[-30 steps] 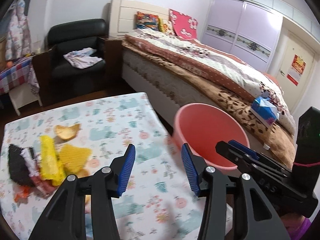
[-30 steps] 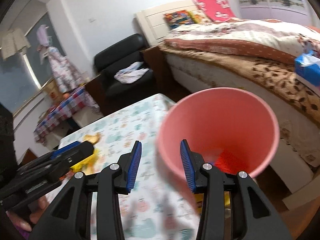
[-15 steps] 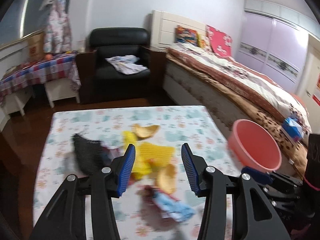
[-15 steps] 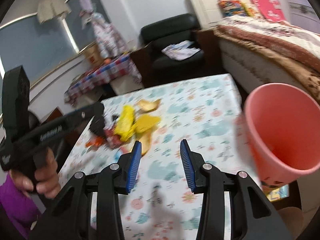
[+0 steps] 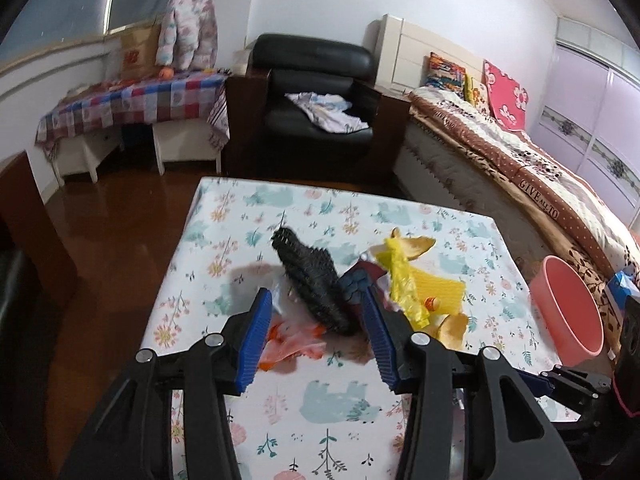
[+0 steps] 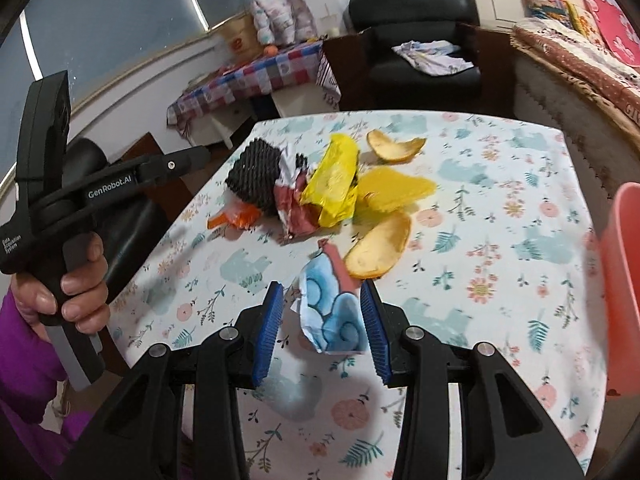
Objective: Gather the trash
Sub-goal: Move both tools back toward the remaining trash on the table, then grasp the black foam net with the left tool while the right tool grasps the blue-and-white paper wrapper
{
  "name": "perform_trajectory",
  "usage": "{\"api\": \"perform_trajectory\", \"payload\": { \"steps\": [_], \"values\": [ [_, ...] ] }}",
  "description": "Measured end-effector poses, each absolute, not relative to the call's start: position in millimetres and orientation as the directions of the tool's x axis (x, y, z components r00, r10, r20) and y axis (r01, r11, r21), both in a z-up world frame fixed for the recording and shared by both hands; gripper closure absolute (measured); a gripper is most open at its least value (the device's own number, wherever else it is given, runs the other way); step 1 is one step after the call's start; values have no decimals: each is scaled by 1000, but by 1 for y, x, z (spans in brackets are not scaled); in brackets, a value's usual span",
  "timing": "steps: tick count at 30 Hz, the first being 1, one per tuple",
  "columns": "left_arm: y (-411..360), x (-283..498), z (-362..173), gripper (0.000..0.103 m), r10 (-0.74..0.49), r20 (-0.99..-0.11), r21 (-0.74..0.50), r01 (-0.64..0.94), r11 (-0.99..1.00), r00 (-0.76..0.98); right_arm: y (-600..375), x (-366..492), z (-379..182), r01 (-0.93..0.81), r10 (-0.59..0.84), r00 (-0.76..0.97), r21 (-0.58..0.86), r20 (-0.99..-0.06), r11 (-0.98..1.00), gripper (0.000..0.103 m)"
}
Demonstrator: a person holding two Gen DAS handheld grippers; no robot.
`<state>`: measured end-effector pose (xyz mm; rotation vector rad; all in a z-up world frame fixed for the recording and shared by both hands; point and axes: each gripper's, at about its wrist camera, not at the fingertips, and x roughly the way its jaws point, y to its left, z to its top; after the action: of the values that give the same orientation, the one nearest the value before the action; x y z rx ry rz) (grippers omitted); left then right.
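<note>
Two grippers hang over a table with a flowery cloth (image 5: 328, 400) in a bedroom. In the left wrist view, the left gripper (image 5: 316, 340) has its fingers apart around a black bumpy foam net (image 5: 316, 280) in the middle. A pink plastic bucket (image 5: 568, 312) sits at the right edge.

In the right wrist view, the right gripper (image 6: 322, 332) has its fingers apart around a blue crumpled wrapper (image 6: 336, 312), low in the middle. I think grabbing comes next: squeeze, lift, drop in the bucket.

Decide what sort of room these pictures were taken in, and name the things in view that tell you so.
Most likely a bedroom in a home: a made bed with pillows, a wardrobe with sliding doors beside it, and a black armchair with clothes on the seat.
</note>
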<state>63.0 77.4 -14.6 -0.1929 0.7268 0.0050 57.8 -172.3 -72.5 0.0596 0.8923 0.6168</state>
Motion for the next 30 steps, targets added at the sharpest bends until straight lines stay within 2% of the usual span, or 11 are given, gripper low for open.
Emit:
{"api": "perform_trajectory", "payload": {
  "steps": [8,14,16,20,25,30],
  "values": [
    [73,91,-32,66,-56,-692,-174,-91,981,719,-171,64,-82,-468,493,467,267,-734,842,62],
    [71,111,-51,80,-19,-738,-130,-114,985,675,-169,67,-87,-470,495,460,271,-737,840,62],
    [73,112,-55,90,-16,-745,-133,-125,983,667,-169,66,-87,-473,496,462,268,-735,839,62],
    [75,104,-48,95,-21,-728,-143,-121,982,685,-169,65,-88,-480,501,457,271,-735,835,63],
    [80,89,-30,95,-19,-691,-153,-120,981,722,-169,62,-87,-489,507,452,272,-734,829,81],
    [84,74,-12,95,-34,-657,-183,-115,976,753,-173,57,-81,-495,521,463,279,-717,823,89]
  ]
}}
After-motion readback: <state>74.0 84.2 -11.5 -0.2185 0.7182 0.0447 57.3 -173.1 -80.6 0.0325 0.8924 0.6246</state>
